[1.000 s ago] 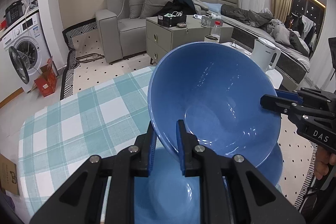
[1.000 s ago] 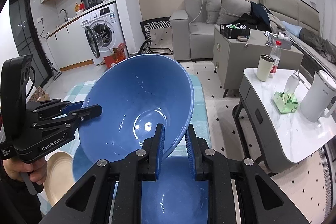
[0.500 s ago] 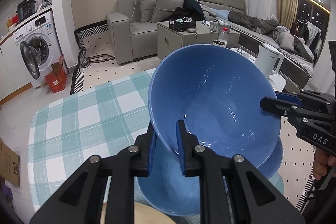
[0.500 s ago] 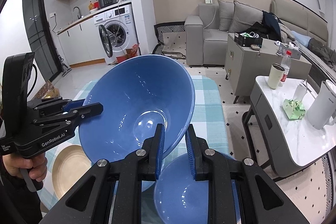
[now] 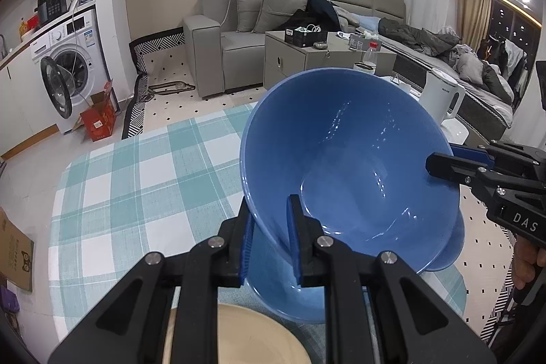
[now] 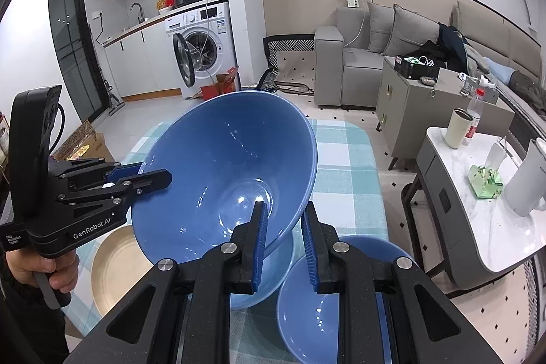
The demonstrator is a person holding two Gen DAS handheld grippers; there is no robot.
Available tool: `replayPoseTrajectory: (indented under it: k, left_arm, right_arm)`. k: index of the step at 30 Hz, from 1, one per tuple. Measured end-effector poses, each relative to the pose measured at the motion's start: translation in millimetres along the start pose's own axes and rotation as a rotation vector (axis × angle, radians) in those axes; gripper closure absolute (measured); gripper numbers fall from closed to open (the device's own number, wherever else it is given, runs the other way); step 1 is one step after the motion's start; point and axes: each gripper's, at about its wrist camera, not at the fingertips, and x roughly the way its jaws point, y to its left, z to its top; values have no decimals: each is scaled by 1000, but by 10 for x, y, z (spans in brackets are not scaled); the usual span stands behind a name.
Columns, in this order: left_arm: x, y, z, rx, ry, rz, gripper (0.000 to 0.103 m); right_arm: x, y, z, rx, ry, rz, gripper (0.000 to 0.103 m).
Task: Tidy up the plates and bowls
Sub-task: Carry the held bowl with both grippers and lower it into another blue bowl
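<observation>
A large blue bowl (image 5: pixel 348 159) (image 6: pixel 221 173) is held tilted above the table between both grippers. My left gripper (image 5: pixel 269 210) is shut on its near rim, and it shows at the left of the right wrist view (image 6: pixel 160 179). My right gripper (image 6: pixel 283 210) is shut on the opposite rim, seen from the left wrist at the right (image 5: pixel 440 162). Directly beneath sits a second blue bowl (image 5: pixel 283 299) (image 6: pixel 259 289); whether the two touch I cannot tell. A third blue bowl (image 6: pixel 314 306) lies to its right, a tan plate (image 6: pixel 116 268) (image 5: pixel 245 336) to its left.
The table wears a teal checked cloth (image 5: pixel 136 179) (image 6: pixel 344 173). Right of it stands a marble side table (image 6: pixel 477 227) with a white kettle (image 6: pixel 525 183), a cup and a bottle. A person's hand (image 6: pixel 58 268) holds the left gripper's handle. Sofa and washing machine stand behind.
Both grippers have carried the blue bowl together across the table. The tan plate has come into the left wrist view, and the third blue bowl now lies off to the right.
</observation>
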Motion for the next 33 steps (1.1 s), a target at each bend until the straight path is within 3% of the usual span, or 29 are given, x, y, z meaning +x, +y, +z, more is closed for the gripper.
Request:
replayPoseTrajectory:
  k: [33]
  left_arm:
    - [210,187,-369,-36,71,4,86]
  right_arm:
    - [460,159,-289,-18,106,21,82]
